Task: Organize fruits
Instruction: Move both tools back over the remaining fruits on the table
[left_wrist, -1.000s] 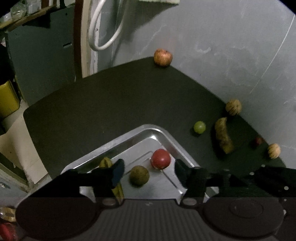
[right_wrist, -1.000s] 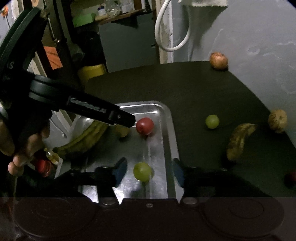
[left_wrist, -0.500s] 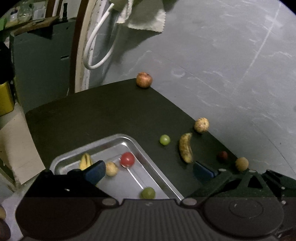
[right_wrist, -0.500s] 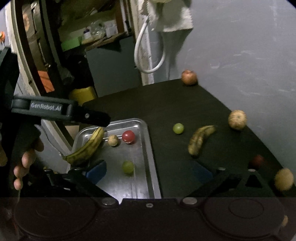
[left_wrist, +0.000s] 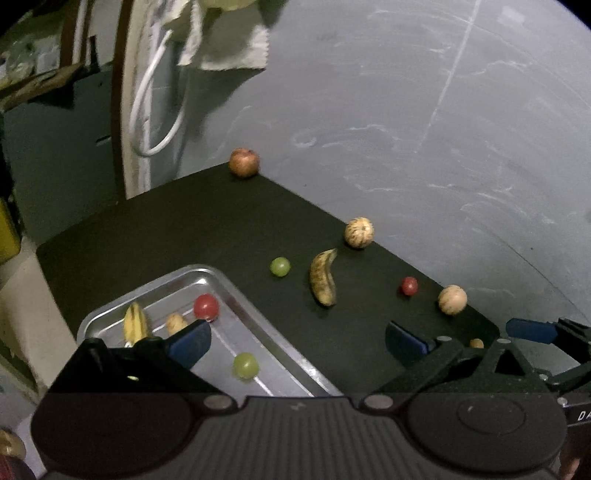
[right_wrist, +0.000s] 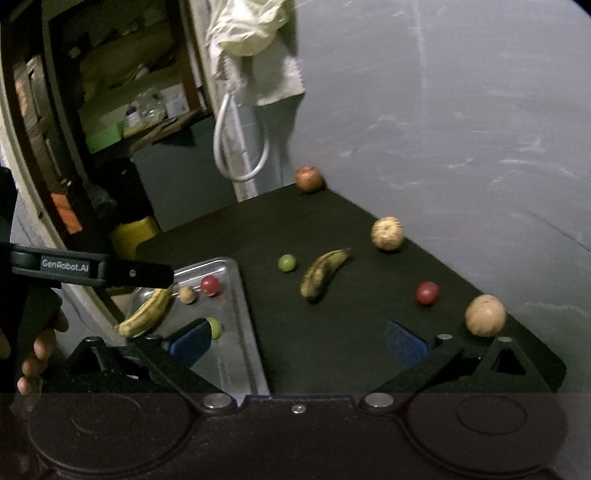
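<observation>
A metal tray (left_wrist: 258, 306) (right_wrist: 242, 302) at the table's left holds a banana (right_wrist: 147, 314), a small tan fruit (right_wrist: 187, 294), a red fruit (left_wrist: 206, 306) and a green grape (left_wrist: 245, 365). On the black table lie a green grape (left_wrist: 280, 266), a spotted banana (left_wrist: 322, 277), a striped round fruit (left_wrist: 359, 232), a small red fruit (left_wrist: 409, 285), a tan fruit (left_wrist: 452, 300) and an apple (left_wrist: 243, 162) at the far corner. My left gripper (left_wrist: 297, 338) is open and empty above the tray's right edge. My right gripper (right_wrist: 297, 338) is open and empty, raised near the front.
A grey wall (left_wrist: 443, 129) borders the table's right and far sides. A white hose (left_wrist: 155, 110) and a cloth (left_wrist: 229, 40) hang at the back left. A yellow container (right_wrist: 135, 230) stands beyond the table's left edge. The right gripper's blue fingertip (left_wrist: 532, 331) shows in the left wrist view.
Both grippers have opened wide and pulled up and back from the tray. The green grape now lies free in the tray. More of the table's right side shows.
</observation>
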